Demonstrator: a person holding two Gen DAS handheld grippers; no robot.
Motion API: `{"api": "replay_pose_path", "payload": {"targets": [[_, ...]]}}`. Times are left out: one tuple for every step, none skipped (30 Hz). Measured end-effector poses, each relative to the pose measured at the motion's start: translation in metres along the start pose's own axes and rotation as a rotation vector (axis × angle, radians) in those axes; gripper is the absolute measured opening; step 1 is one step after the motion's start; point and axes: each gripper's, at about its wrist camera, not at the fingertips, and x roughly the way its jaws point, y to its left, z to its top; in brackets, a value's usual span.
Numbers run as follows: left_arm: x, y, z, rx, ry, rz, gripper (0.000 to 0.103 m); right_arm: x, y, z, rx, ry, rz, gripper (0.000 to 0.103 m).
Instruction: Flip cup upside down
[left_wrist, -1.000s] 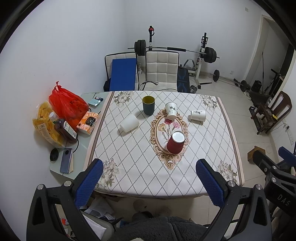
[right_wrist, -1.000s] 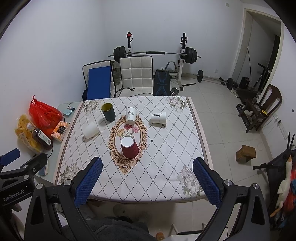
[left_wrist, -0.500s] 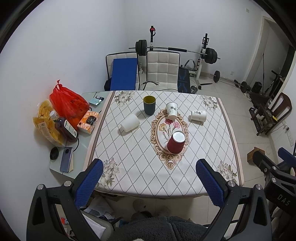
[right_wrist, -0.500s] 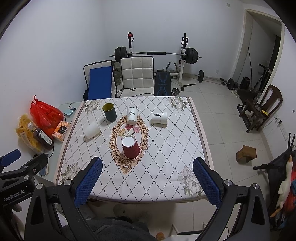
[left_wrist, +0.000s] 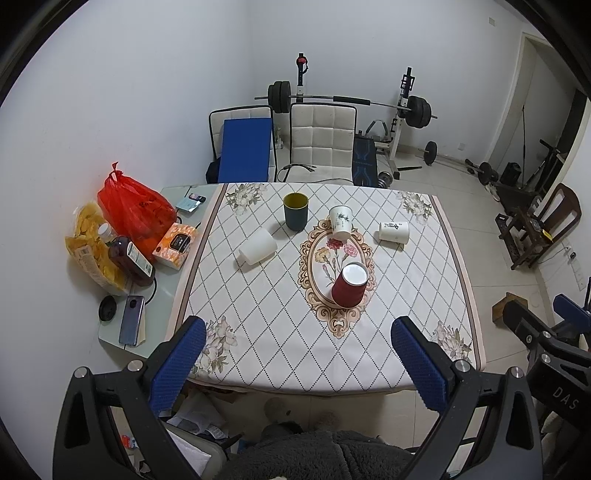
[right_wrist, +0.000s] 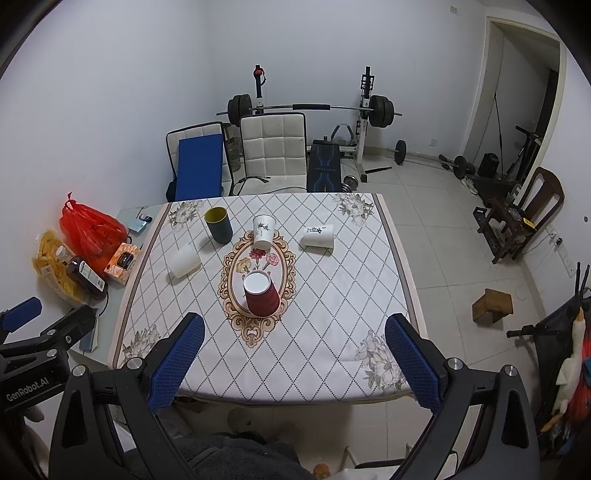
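Observation:
Several cups sit on the patterned table. A red paper cup stands upside down on the oval flower motif. A dark green cup stands upright at the back. A white cup with a plant print stands beside it. A plain white cup lies on its side at left, and a white cup with black writing lies on its side at right. My left gripper and right gripper are open and empty, held high over the near table edge.
A side table at left holds a red bag, snack bag, bottle, orange box and a phone. Two chairs and a barbell rack stand behind the table. A wooden block lies on the floor at right.
Both views have shifted very slightly; the table appears a touch lower in the frames. No cup has moved and both grippers stay open.

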Motion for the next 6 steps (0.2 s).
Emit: {"api": "replay_pose_path", "payload": {"targets": [[-0.0003, -0.0005, 0.0001, 0.0, -0.001, 0.0, 0.102, -0.0002, 0.0001, -0.0002, 0.0, -0.001, 0.0, 0.1], [-0.0002, -0.0007, 0.0001, 0.001, -0.002, 0.001, 0.102, -0.0001, 0.0002, -0.0001, -0.001, -0.002, -0.001, 0.1], [0.0002, -0.0001, 0.0002, 0.0, 0.0, 0.001, 0.102, -0.0001, 0.0005, 0.0002, -0.002, -0.002, -0.001, 0.1], [0.0001, -0.0002, 0.0002, -0.001, -0.001, 0.001, 0.102, -0.0005, 0.0004, 0.0001, -0.001, -0.002, 0.001, 0.1], [0.0002, -0.0004, 0.0003, -0.001, -0.001, 0.0, 0.102, 0.0001, 0.0008, 0.0004, 0.0, -0.003, 0.002, 0.1], [0.0004, -0.0002, 0.0003, -0.001, 0.0, 0.0, 0.102, -0.0007, 0.0004, 0.0006, -0.001, -0.003, 0.001, 0.1]]}}
